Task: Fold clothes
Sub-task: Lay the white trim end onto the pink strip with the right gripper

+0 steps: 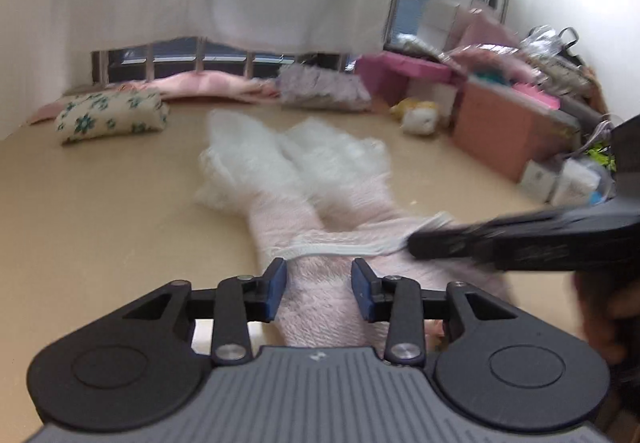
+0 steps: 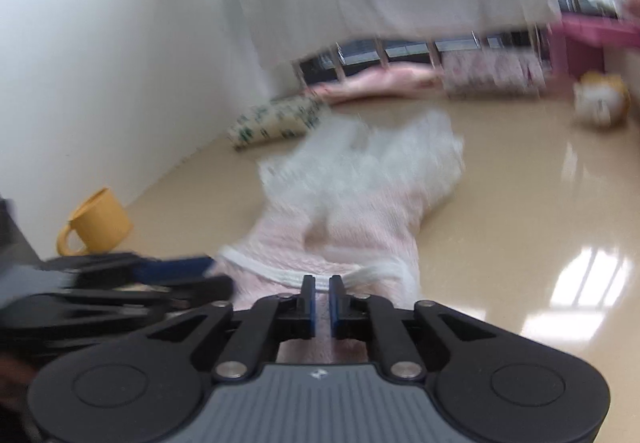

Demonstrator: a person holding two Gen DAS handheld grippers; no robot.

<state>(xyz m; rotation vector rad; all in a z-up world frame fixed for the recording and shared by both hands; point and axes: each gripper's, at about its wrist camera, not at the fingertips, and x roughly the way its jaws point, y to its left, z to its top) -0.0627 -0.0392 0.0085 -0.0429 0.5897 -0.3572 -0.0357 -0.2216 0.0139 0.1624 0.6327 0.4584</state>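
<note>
Pink fleece trousers (image 1: 344,211) lie flat on the tan floor (image 1: 100,227), waistband (image 1: 340,251) nearest the cameras, white fluffy cuffs (image 1: 256,159) pointing away toward 12 o'clock. My read: laid out lengthwise so both grippers can take the waist end and bring it over the legs in one fold.

Left gripper (image 1: 319,293): jaws partly open, blue pads either side of a bunch of pink fleece just below the waistband. Cloth fills the gap, but whether the pads really press on it I can't tell; the view is blurred.

Right gripper (image 2: 322,307): jaws almost together, with a thin bit of cloth at the white waistband (image 2: 292,275) pinched between them. In the left wrist view it comes in from 3 o'clock (image 1: 432,243), tips on the waistband's right end. In the right wrist view the left gripper sits at 9 o'clock (image 2: 180,267), at the waistband's left end.

So each hand has one end of the waist, which should keep the edge straight when lifted.

Clutter well clear of the garment:
- yellow mug (image 2: 98,223) at 9 o'clock in the right view
- floral pillow (image 1: 112,115) at 10 o'clock in the left view
- plush toy (image 1: 416,115) and boxes (image 1: 496,123) at 2 o'clock
</note>
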